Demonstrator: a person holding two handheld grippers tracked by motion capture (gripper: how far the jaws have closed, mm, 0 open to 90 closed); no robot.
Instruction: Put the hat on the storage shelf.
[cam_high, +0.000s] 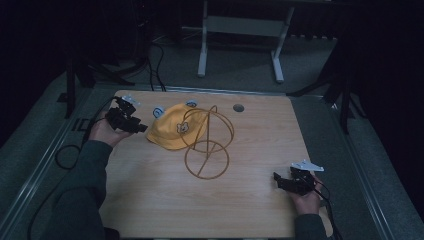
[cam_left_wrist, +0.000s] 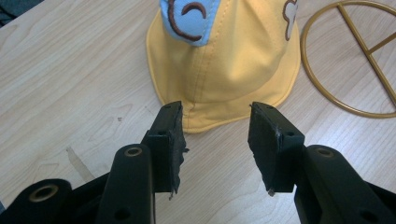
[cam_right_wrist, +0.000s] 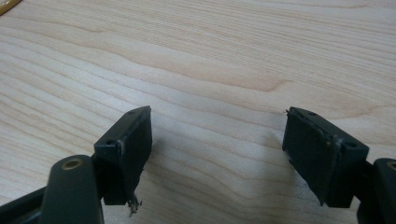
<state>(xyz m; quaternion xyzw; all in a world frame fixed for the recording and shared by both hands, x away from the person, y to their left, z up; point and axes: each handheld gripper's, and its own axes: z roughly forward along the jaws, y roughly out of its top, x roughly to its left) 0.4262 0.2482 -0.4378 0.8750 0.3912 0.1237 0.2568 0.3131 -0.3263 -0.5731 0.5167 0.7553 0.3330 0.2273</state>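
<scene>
Hand-held gripper on the left is hovering low over the tabletop with its jaws standing apart and nothing between them, pointing straight at the brim of the yellow hat. In the left gripper view the hat's brim edge is lying just beyond the jaw tips, near but not yet between them, so the grasp looks not yet made. From the high view, the left hand-held gripper is sitting just beside the hat, at the hat's left edge.

The hat is lying on the tabletop, resting against the gold wire stand; part of the stand's upright loop is crossing over the hat's right side, and its round base ring is lying flat on the wood in front. The hat is not sitting on top of the stand.

The right hand-held gripper is waiting well apart from both, near the tabletop's right front corner, jaws wide apart over bare wood, as the right gripper view is showing.

Judging from this, the work is standing at its start: the approach is nearly finished, while gripping the brim, lifting the hat and placing it on the stand all seem left to do.
</scene>
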